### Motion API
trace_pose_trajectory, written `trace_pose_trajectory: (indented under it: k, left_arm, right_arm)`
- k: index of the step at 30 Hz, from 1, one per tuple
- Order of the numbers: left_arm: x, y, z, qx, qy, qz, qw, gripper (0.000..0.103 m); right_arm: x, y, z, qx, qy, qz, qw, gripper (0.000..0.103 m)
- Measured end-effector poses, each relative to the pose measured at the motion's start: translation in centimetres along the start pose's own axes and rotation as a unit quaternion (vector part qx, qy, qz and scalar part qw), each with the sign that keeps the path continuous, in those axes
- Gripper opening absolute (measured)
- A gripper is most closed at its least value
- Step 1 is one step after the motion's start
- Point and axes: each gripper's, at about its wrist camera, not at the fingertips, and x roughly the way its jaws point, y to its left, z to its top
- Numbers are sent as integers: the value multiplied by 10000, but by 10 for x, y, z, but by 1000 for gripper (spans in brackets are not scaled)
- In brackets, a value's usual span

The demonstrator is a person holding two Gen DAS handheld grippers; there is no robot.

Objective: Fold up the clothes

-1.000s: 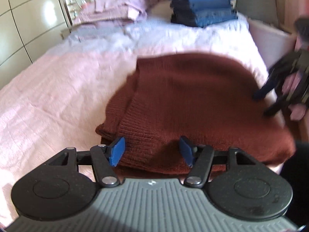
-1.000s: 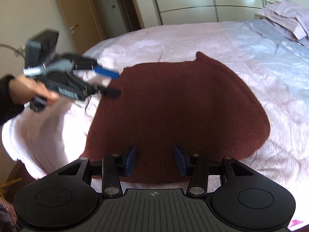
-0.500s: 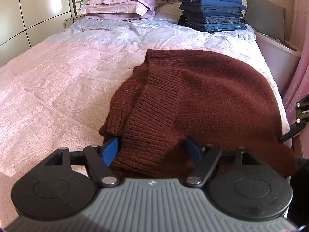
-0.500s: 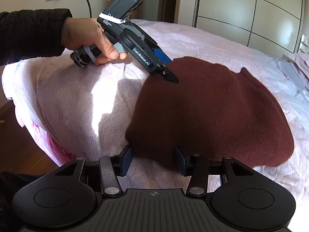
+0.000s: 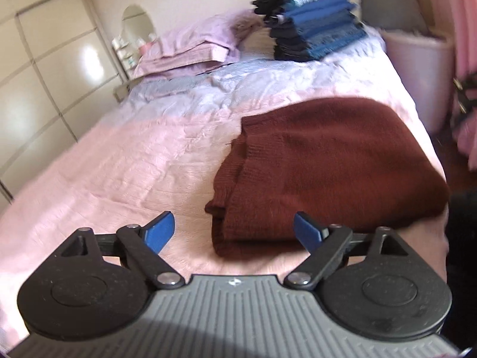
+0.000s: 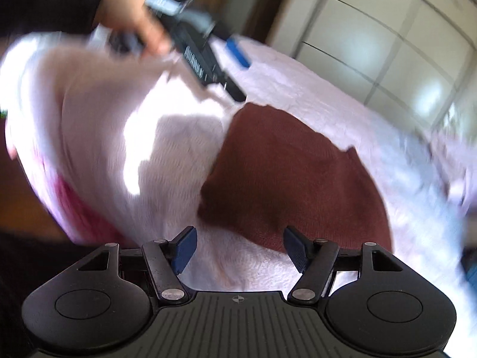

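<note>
- The pink quilted bed (image 5: pixel 125 161) carried the folded dark-red knitted sweater (image 5: pixel 334 161) near its foot-end corner, close to the side edge. It lay flat, well apart from the stack of folded blue and dark garments (image 5: pixel 310 26) beside the pale lilac pillows (image 5: pixel 190 50) at the head.
- Change against half a second ago: the left tongs (image 5: pixel 235 232) had straddled the ribbed near edge of the sweater at a narrower gap. They now stood spread wide, empty, clear of the knit and drawn back, with bedspread showing between the blue pads (image 5: pixel 159 232).
- The right tongs (image 6: pixel 240 249) likewise stood spread wide, holding nothing. The sweater's corner lay just beyond them, not between the pads.
- Judgement: both releases suggested this fold was finished and the sweater set down; the piece looked ready to be moved to the stack or swapped for the next garment.
- Orientation: the long axis of the folded bundle ran roughly along the bed, foot to head. Layered ribbed edges faced the bed's middle and the smooth fold faced the side edge.
- The right-wrist view was motion-blurred, so fine layering could not be told.
</note>
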Motion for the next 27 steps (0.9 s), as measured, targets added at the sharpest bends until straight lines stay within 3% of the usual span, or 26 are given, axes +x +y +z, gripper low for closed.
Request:
trace_pose_trajectory:
  k: [3, 8, 9, 10, 14, 18, 22, 24, 27]
  left_arm:
    - [-6, -12, -5, 373, -2, -5, 9993, 89]
    - [0, -34, -17, 978, -6, -130, 9951, 92]
    - [2, -38, -19, 1125, -5, -129, 9936, 92]
    - [4, -42, -21, 1276, -15, -110, 9918, 92]
    - [14, -60, -22, 2014, -171, 140, 9792, 96]
    - [38, -81, -17, 3010, -265, 407, 9524, 96]
    - [64, -92, -14, 3664, -315, 469, 9287, 98]
    - [74, -92, -12, 3785, -295, 428, 9241, 99]
    - [80, -89, -9, 3695, -275, 380, 9281, 98]
  right_arm:
    - [14, 22, 4, -1139, 44, -380, 9928, 67]
    - [46, 24, 3, -2256, 176, -376, 9733, 67]
    - [48, 22, 3, -2317, 36, -261, 9724, 60]
    - [49, 19, 2, -2373, -102, -146, 9713, 42]
    - [37, -9, 5, -2038, -431, 37, 9781, 28]
    - [9, -38, 7, -1545, -661, -115, 9857, 22]
    - [-4, -48, 2, -1315, -680, -183, 9888, 17]
    - [-8, -49, -3, -1246, -602, -216, 9901, 17]
    - [-10, -46, -7, -1096, -485, -132, 9927, 17]
